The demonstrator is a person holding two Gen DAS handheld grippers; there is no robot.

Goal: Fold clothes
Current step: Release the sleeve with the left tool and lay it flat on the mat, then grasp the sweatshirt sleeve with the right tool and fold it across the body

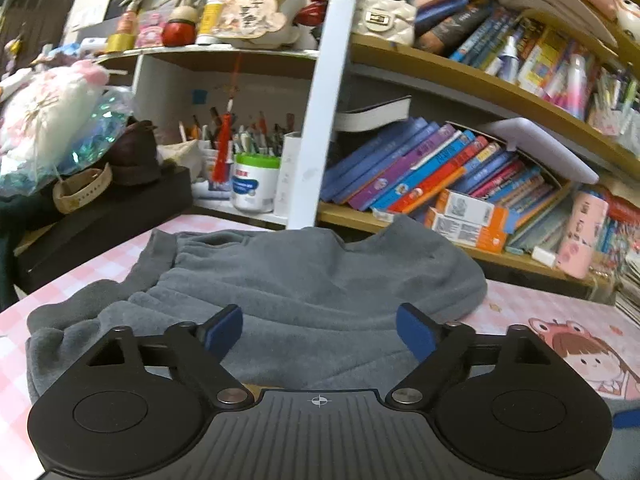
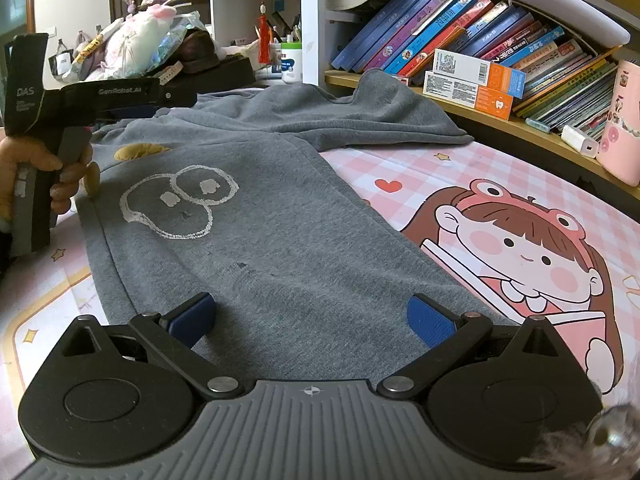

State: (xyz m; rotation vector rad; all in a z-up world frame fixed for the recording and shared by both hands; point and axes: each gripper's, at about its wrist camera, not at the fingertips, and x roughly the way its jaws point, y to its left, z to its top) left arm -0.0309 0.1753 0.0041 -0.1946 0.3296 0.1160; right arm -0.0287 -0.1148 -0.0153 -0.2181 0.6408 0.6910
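A grey sweatshirt (image 2: 280, 248) lies on the pink checked table cover (image 2: 400, 168), with a white outline drawing (image 2: 180, 200) facing up. Its far part (image 1: 320, 272) is bunched and folded over near the shelf. In the left wrist view my left gripper (image 1: 320, 334) hovers over that bunched fleece, its blue pads (image 1: 224, 332) wide apart with nothing gripped. The right wrist view shows a hand (image 2: 24, 168) holding that tool at the garment's left edge. My right gripper (image 2: 311, 320) is open low over the sweatshirt's near hem, the cloth lying flat between the fingers.
A bookshelf with leaning books (image 2: 460, 28) and orange-white boxes (image 2: 476, 80) runs along the far edge of the table. A pink cup (image 2: 624, 128) stands at the right. A black case (image 1: 100, 220) with clutter sits at the far left. A cartoon girl print (image 2: 520, 248) covers the right side.
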